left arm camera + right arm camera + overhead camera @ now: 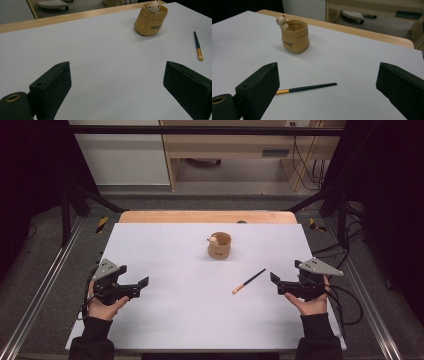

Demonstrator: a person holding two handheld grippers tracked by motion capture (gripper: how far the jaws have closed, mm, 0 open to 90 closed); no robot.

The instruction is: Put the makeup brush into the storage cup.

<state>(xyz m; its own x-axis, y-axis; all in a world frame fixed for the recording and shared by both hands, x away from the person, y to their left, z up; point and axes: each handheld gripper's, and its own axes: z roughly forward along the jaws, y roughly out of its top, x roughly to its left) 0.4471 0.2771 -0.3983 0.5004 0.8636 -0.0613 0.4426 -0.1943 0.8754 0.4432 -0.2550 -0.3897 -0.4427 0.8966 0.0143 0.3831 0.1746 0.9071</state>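
With its fingers spread, the right gripper [276, 284] should lower over the brush [248, 281] handle's middle, lying flat on the bench [165, 320], then close gently.

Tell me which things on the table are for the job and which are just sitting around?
For the job:
- brush
- tan pot with a little bear on its rim
- left gripper and right gripper, both open

Just around:
- wooden shelf unit
- cables
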